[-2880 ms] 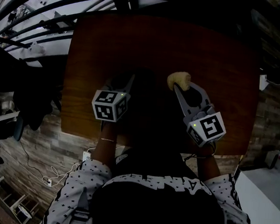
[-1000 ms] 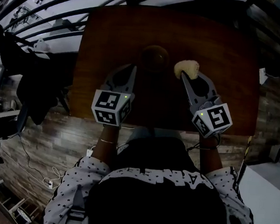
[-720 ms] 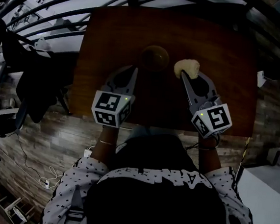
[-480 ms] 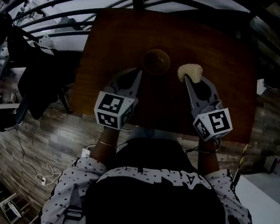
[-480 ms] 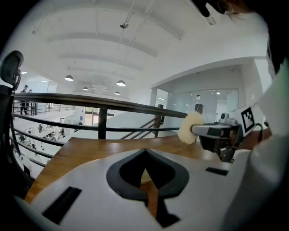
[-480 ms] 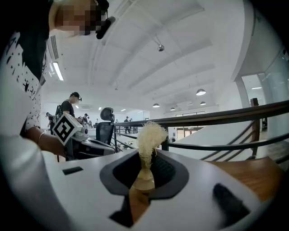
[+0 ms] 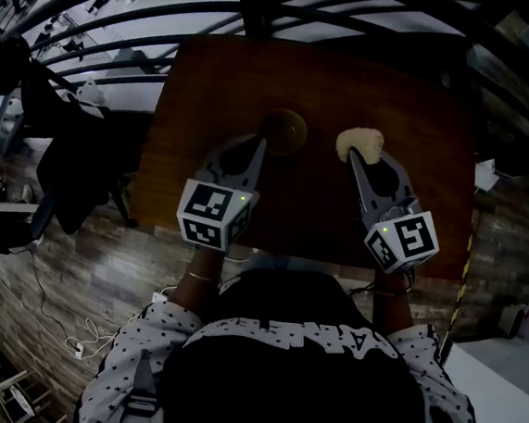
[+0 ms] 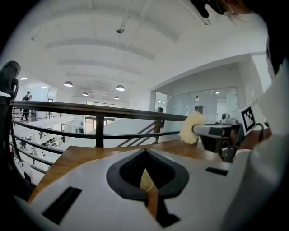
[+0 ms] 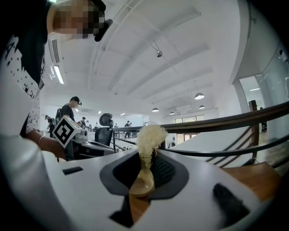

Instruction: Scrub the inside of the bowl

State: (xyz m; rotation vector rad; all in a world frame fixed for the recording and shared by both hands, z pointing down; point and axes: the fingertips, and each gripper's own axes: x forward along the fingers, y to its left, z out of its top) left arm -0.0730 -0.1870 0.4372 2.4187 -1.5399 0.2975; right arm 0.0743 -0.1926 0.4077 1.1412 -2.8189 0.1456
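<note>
Head view dim and underexposed; gripper views bright, fisheye-curved at edges.

Wooden table (image 7: 423, 110), black railing (image 8: 90, 108), white ceiling lamps (image 8: 119, 88)

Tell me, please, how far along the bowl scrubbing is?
Done: left gripper is shut on the bowl, right gripper on the scrubber. In hand: both held over the table. Still to do: scrubber sits beside the bowl, not inside, so the scrubbing itself remains.
</note>
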